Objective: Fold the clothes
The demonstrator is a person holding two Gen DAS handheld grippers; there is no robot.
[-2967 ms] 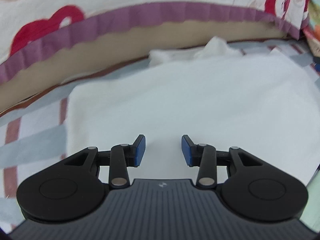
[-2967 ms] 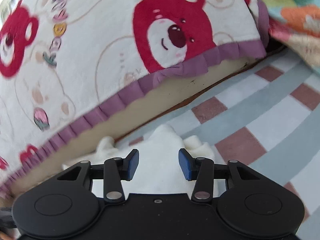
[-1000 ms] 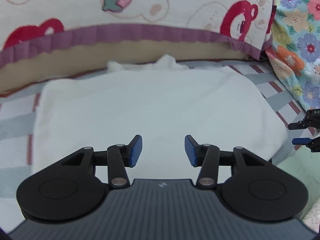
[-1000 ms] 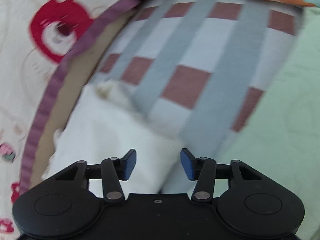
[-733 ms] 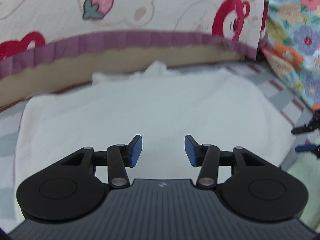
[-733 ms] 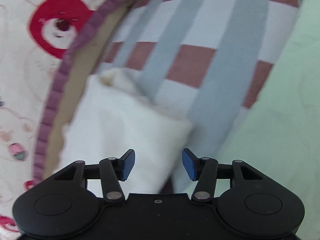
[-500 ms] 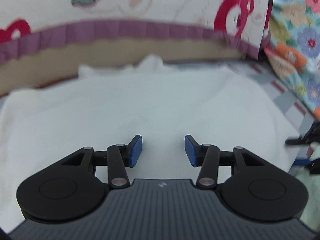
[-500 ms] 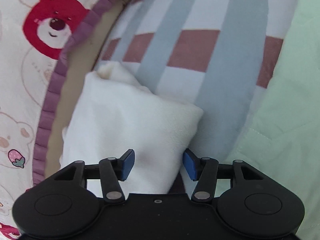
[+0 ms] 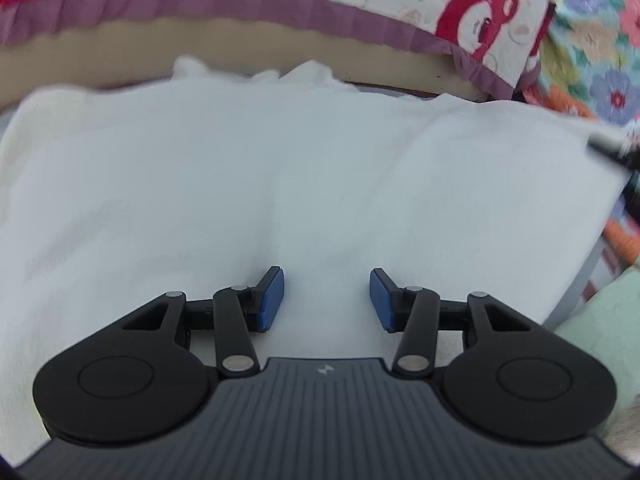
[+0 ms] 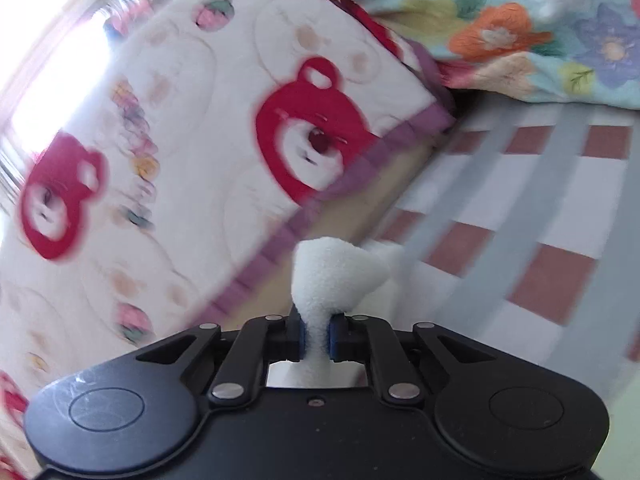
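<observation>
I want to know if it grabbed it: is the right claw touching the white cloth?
Touching. The right wrist view shows the right claw shut on a bunch of white cloth.

White garment (image 9: 320, 168) runs off the left wrist view's left edge and under the left gripper (image 9: 327, 294) body — near hem hidden. Dark blurred shape (image 9: 616, 152) at right edge, can't tell what. In the right wrist view the bear-print quilt (image 10: 168, 152) is motion-blurred; the garment below the right gripper's (image 10: 316, 334) pinch is hidden — only a bunched tuft shows.
</observation>
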